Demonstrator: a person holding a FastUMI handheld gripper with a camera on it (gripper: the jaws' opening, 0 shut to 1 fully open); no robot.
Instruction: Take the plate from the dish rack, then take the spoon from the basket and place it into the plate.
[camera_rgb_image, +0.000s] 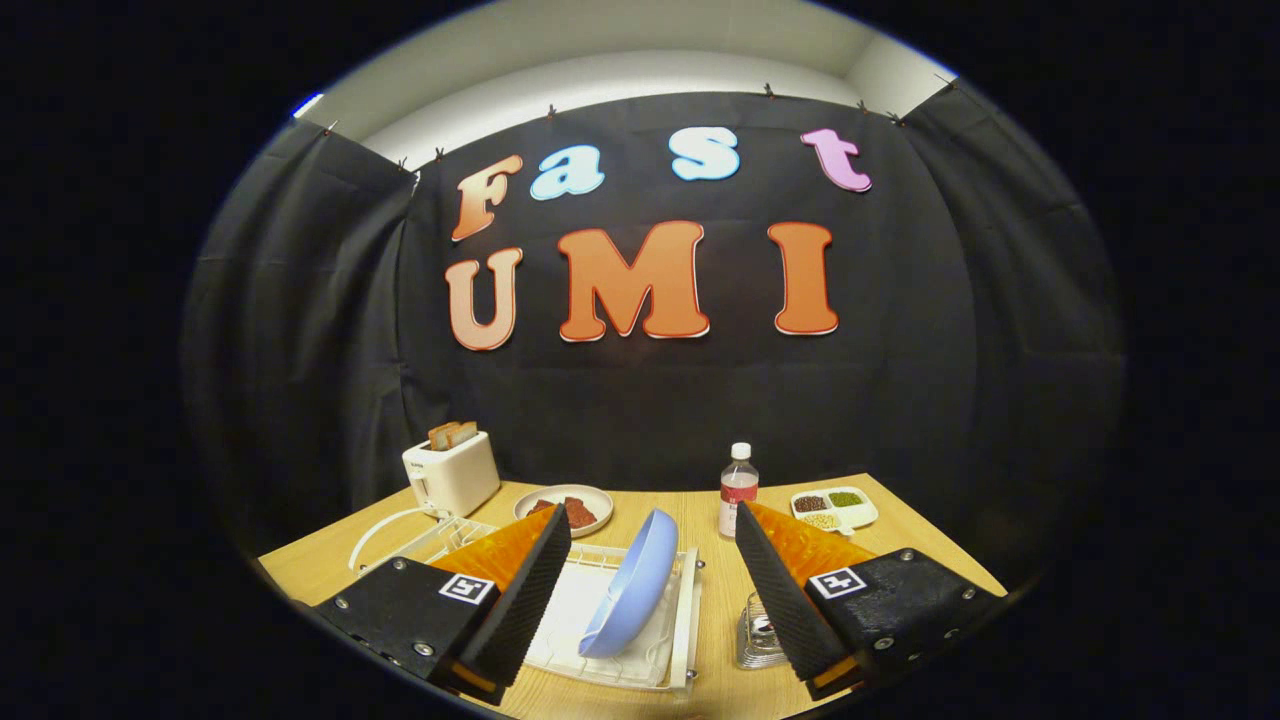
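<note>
A light blue plate (632, 586) stands on edge, leaning, in a white wire dish rack (672, 640) on the wooden table. My gripper (654, 522) hovers above the rack, open wide, and the plate lies between and just below the two fingers without touching either. A small wire basket (757, 634) sits right of the rack, partly hidden behind the right finger; I cannot make out a spoon in it.
A white toaster (452, 472) with bread stands at the back left, its cord looping toward the rack. Behind the rack is a plate with brown food (566, 508), a water bottle (738, 490) and a divided white dish of beans (834, 507).
</note>
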